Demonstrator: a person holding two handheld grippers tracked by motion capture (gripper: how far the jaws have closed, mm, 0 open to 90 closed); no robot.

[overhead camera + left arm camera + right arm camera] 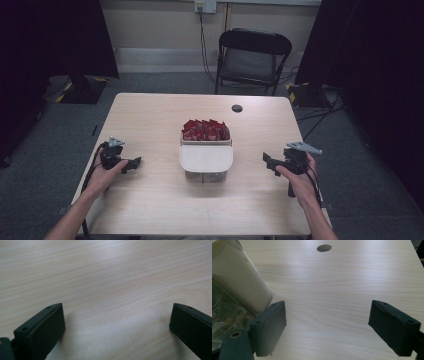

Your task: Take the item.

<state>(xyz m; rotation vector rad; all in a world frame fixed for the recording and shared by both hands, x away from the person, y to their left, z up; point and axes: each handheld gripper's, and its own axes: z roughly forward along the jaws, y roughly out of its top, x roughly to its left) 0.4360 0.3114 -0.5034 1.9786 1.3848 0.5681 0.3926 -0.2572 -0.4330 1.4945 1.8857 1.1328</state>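
Grippers rest on the wooden table point(150, 200), the left gripper point(134, 163) at nine o'clock and the right gripper point(267, 161) at three o'clock of the clear container point(206, 161). Both stand released, jaws spread wide over bare wood. Red packets point(205, 130) fill the container's twelve o'clock half, and a pale lid point(206, 157) covers its six o'clock half.

High view overhead, forward-down; gripper views close, sharing table point(150, 210)

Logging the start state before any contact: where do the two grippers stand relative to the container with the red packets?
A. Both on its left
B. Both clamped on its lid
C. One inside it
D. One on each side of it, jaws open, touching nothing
D: in the high view the left gripper and right gripper flank the container, apart from it, and both gripper views show wide jaws over bare table.
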